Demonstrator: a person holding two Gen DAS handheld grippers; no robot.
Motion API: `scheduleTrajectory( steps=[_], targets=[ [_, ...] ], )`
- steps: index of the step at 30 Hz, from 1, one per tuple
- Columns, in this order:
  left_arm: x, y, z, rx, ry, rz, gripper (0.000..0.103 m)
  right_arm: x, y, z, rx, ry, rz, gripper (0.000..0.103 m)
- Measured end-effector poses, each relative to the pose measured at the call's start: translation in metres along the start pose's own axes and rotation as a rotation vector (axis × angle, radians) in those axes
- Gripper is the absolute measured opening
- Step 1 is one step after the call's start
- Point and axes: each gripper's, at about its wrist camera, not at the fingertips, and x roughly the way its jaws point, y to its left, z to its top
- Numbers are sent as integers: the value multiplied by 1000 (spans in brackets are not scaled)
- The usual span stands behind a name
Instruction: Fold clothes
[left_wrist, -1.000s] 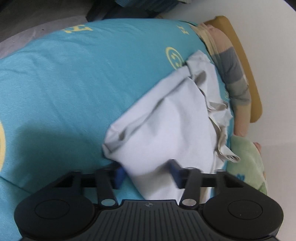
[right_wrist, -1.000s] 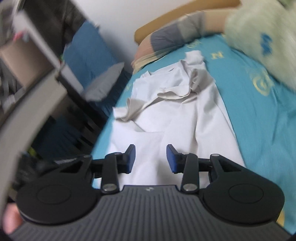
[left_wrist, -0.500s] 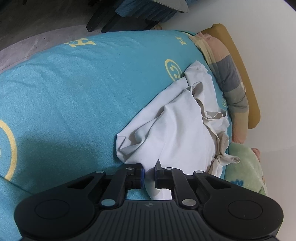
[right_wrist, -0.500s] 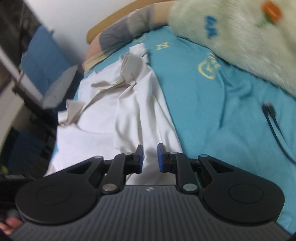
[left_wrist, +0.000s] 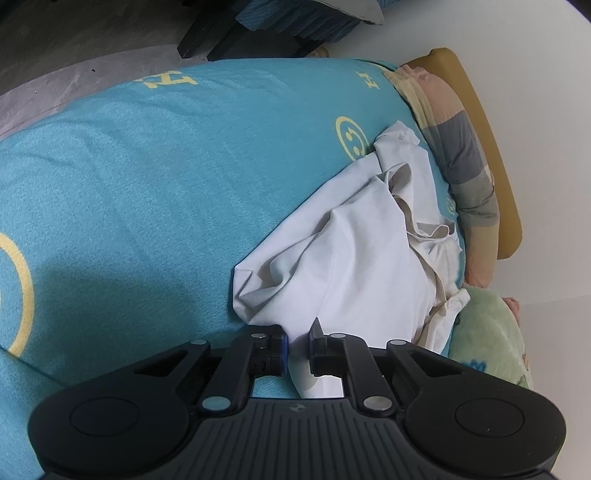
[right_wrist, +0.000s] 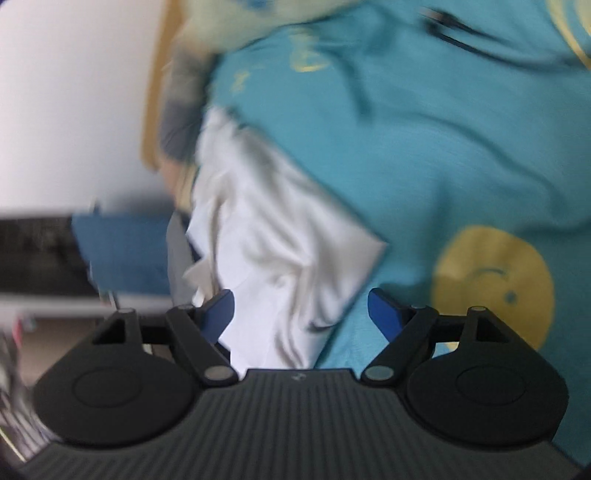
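A white garment (left_wrist: 354, 258) lies crumpled on the teal bedsheet (left_wrist: 147, 177). My left gripper (left_wrist: 297, 349) is shut on the garment's near edge, with white cloth pinched between its blue pads. In the blurred right wrist view the same garment (right_wrist: 273, 258) stretches away from me. My right gripper (right_wrist: 301, 308) stands open above its near end, the cloth lying between and below the spread fingers without being held.
A striped pillow (left_wrist: 465, 155) and a mustard headboard (left_wrist: 495, 147) line the wall side. A pale green plush blanket (left_wrist: 487, 339) lies near the garment. A dark cable (right_wrist: 480, 40) rests on the sheet. Blue furniture (right_wrist: 122, 251) stands beside the bed.
My left gripper closed on the garment's edge and stays shut. My right gripper had closed on the cloth, then opened wide and swung round; its view is now motion-blurred.
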Motion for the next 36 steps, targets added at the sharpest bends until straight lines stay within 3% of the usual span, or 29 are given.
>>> scheduleTrajectory(
  steps=[5, 10, 12, 17, 23, 27, 36],
  targets=[
    [2, 0, 1, -4, -1, 4, 11, 11, -6, 6, 38, -32, -4, 54],
    [0, -1, 1, -5, -5, -7, 11, 16, 1, 9, -21, -44, -44, 17],
    [-2, -2, 1, -1, -11, -15, 10, 10, 8, 9, -45, -54, -27, 12],
    [-12, -5, 2, 4, -13, -47, 9, -6, 26, 9, -107, -80, 16, 9],
    [-55, -28, 5, 43, -49, -148, 8, -28, 47, 8, -177, -117, 69, 8],
    [-95, -46, -12, 108, -103, -165, 8, -58, 56, -3, -203, -143, 113, 8],
    [-173, -36, -65, 155, -69, -268, 8, -156, 54, -51, -295, -198, 187, 8]
  ],
)
